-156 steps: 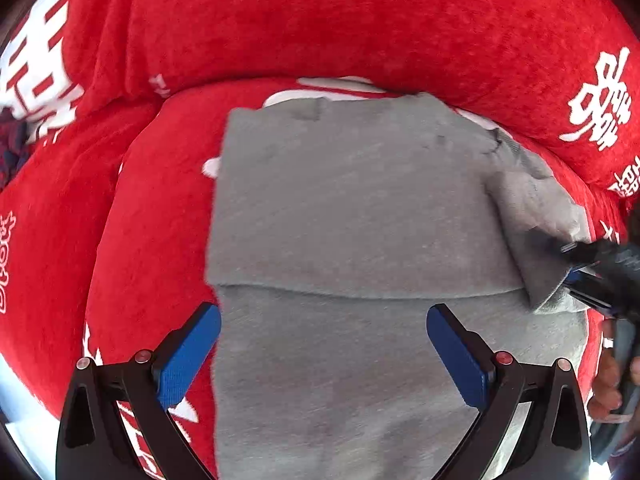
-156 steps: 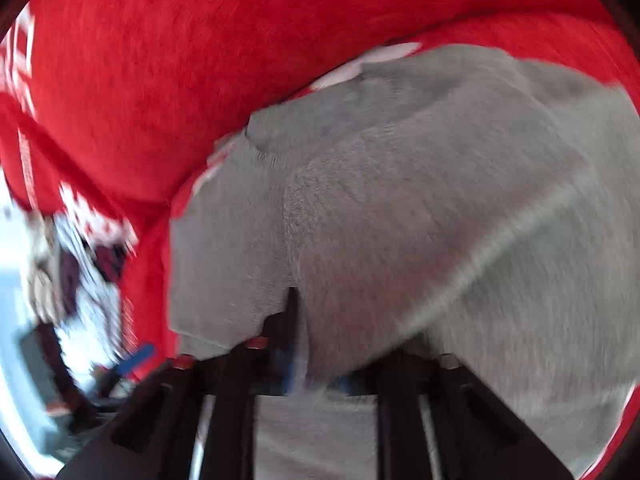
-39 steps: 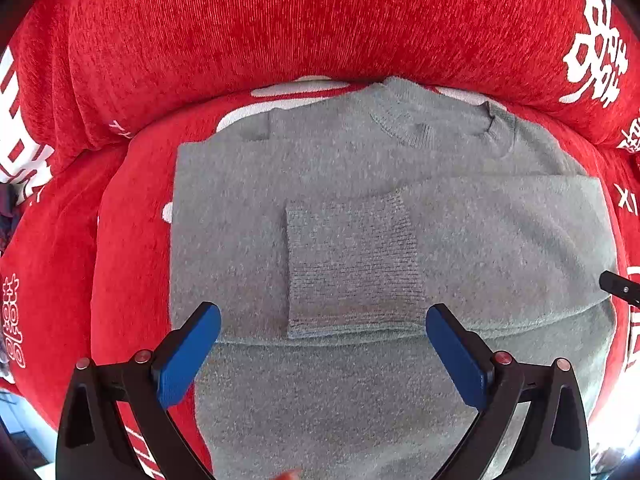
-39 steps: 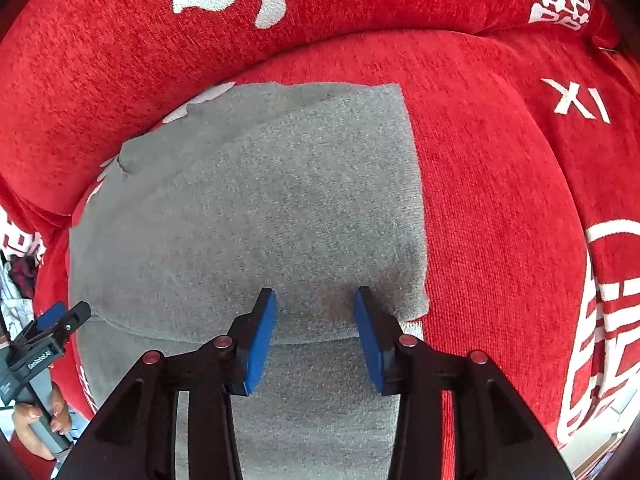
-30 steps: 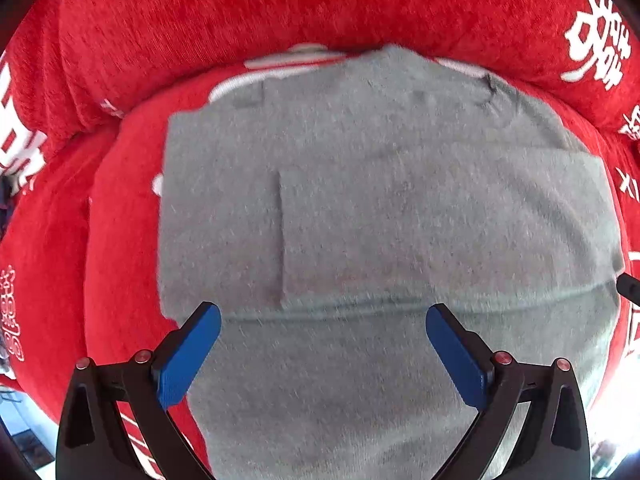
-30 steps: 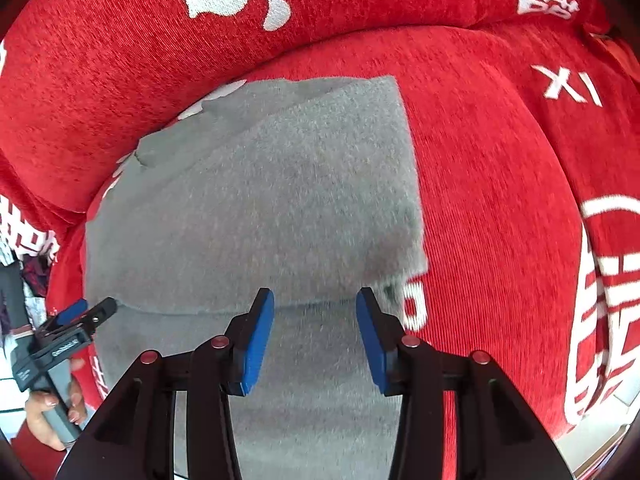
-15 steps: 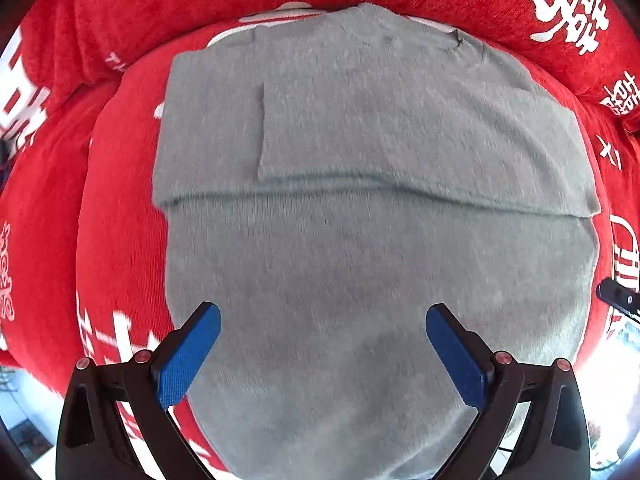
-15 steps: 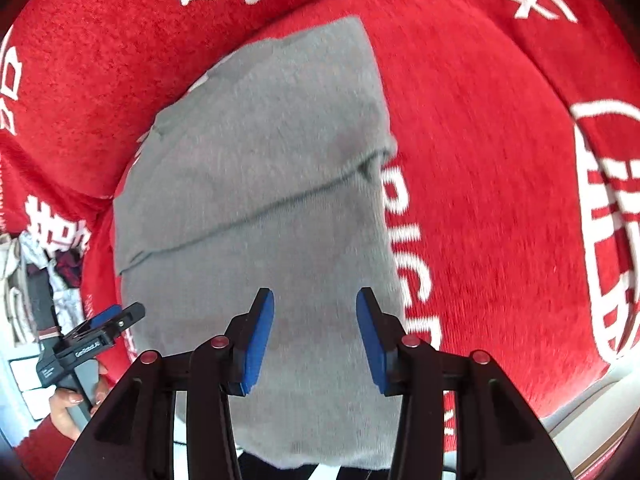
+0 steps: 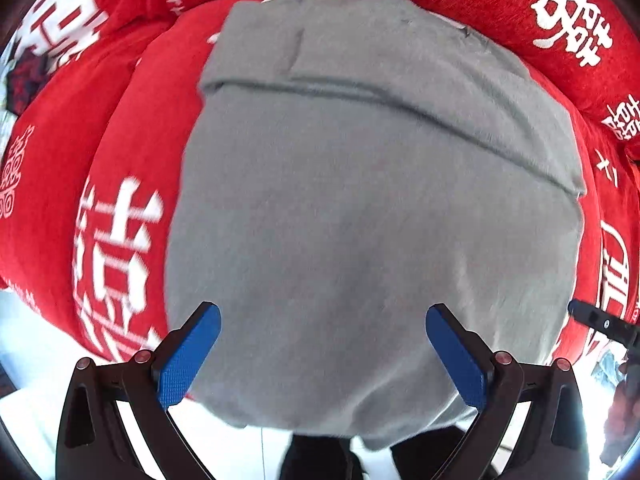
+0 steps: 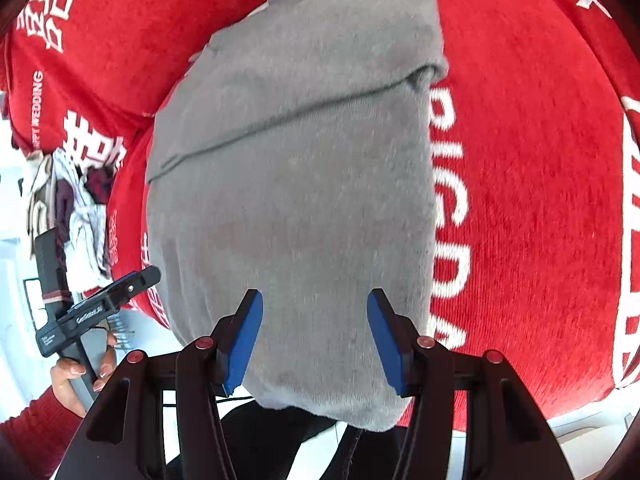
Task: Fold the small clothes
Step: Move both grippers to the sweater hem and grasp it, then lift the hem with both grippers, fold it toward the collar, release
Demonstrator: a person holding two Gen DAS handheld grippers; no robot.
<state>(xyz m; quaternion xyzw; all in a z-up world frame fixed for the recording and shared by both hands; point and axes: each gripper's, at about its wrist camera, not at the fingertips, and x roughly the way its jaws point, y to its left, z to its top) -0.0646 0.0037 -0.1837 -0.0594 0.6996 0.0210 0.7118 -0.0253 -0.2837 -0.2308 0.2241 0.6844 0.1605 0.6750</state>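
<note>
A grey sweater (image 9: 360, 208) is seen spread over a red cushion (image 9: 120, 168) printed with white characters, directly ahead of both claws, its lower hem drooping over the cushion's near edge. Both sleeves are laid across the chest at the end far from the claws, where a folded edge runs across the garment. The left claw (image 9: 323, 350) is held with its blue pads (image 9: 188, 354) wide apart and nothing between them, the hem lying just ahead of and below them. The right claw (image 10: 315, 338) is likewise parted and gripping nothing, poised over the hem's right portion. To the left of the right claw, the left claw's body is seen grasped in a hand (image 10: 82, 376), with a pile of clothes (image 10: 68, 196) beyond it.
</note>
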